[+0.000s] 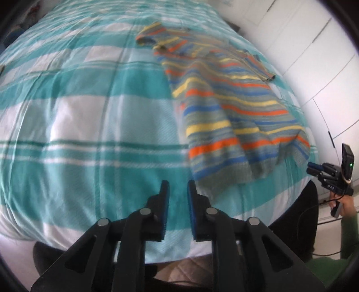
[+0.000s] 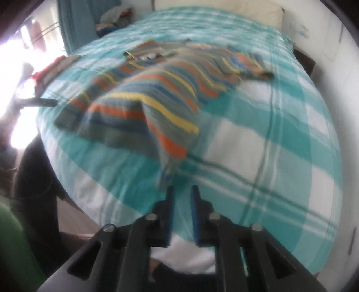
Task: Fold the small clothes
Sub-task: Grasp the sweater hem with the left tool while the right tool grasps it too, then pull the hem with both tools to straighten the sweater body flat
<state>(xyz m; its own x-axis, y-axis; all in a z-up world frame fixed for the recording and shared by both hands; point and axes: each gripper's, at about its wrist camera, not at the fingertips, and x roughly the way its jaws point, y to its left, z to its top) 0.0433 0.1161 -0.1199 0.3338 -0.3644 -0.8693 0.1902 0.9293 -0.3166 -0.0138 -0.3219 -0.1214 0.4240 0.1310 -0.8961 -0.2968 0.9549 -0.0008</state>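
Note:
A small striped sweater (image 1: 226, 105) in grey, orange, yellow and blue lies spread and rumpled on the teal-and-white checked bedspread (image 1: 89, 125). My left gripper (image 1: 178, 186) is open and empty, just short of the sweater's bottom hem, to its left. In the right wrist view the sweater (image 2: 157, 89) lies ahead, one hem corner hanging close in front of my right gripper (image 2: 182, 191), which is open and holds nothing. The right gripper also shows in the left wrist view (image 1: 314, 168), at the bed's right edge beside the hem.
White cupboard doors (image 1: 314, 56) stand to the right of the bed. A pillow (image 2: 224, 11) lies at the head. Folded clothes (image 2: 56, 65) sit at the bed's left edge. The left gripper (image 2: 42, 102) shows there too. The near bed edge is below both grippers.

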